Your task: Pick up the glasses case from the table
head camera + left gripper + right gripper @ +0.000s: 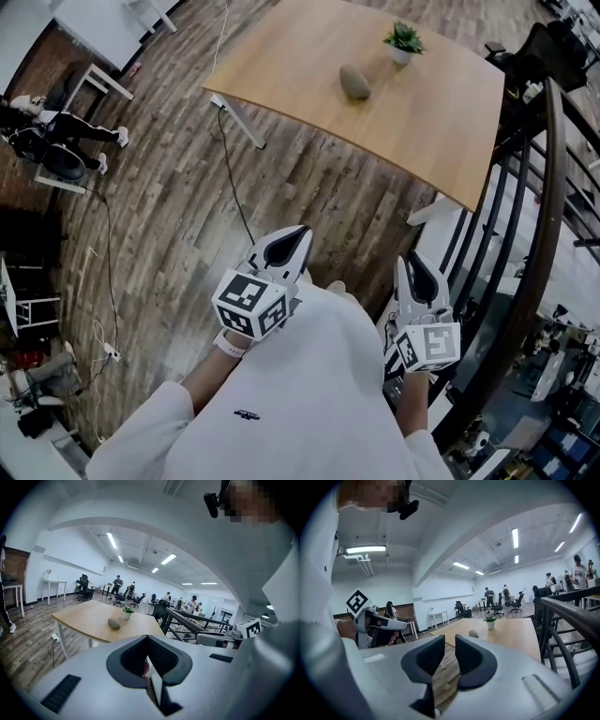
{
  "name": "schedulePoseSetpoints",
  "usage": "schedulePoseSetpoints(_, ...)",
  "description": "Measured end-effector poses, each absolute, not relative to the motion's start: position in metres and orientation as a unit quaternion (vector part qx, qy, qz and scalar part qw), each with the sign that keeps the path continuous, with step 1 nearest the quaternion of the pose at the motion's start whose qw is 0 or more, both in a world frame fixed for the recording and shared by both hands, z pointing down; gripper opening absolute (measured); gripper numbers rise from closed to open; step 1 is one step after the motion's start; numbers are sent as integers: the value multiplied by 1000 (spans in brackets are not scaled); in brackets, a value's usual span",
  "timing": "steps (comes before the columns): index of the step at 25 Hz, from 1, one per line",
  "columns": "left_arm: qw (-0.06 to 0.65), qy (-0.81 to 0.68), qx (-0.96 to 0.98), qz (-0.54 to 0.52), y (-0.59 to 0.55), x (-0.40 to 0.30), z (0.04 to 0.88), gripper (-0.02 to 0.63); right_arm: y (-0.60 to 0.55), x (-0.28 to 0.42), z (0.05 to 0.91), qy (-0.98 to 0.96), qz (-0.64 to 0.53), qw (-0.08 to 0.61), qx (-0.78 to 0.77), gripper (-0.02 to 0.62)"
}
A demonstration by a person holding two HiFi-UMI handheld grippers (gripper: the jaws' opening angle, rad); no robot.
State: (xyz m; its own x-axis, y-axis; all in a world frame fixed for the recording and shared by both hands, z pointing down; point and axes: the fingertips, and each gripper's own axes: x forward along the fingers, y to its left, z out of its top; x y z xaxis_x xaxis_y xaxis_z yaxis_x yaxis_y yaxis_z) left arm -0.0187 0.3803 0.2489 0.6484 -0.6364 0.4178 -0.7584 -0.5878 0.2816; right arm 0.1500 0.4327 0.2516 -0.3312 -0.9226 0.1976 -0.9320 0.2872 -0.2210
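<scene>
The glasses case (354, 82) is a grey-brown oval lying on the light wooden table (309, 66), far ahead of both grippers. It also shows small in the left gripper view as the case (114, 623) and in the right gripper view as the case (474, 633). My left gripper (302, 231) is held close to my body over the wooden floor, jaws together with nothing in them (147, 637). My right gripper (413, 260) is beside it on the right, its jaws a narrow gap apart and empty (450, 640).
A small potted plant (404, 42) stands on the table just beyond the case. A dark stair railing (548, 197) runs along my right side. A cable (234, 187) trails across the floor from the table leg. People and office chairs (56, 141) are far off to the left.
</scene>
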Motion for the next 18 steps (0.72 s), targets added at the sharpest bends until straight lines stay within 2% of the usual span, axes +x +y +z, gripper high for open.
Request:
schedulePoseSetpoints(3,218,-389,884,144,382,-6,246,2,437,163,252,-796,150,12,586,80)
schedulePoseSetpoints(11,217,-385,885,148,365,3,256,2,427,180,266,-789,156,6,595,140)
schedulePoseSetpoints(14,218,-392,883,138,344,-3,256,2,409,178,266,-789,153,10,595,147)
schedulePoseSetpoints(18,224,-401,879,130,307,-10,261,2,371,172,267,-795,157,15,585,186)
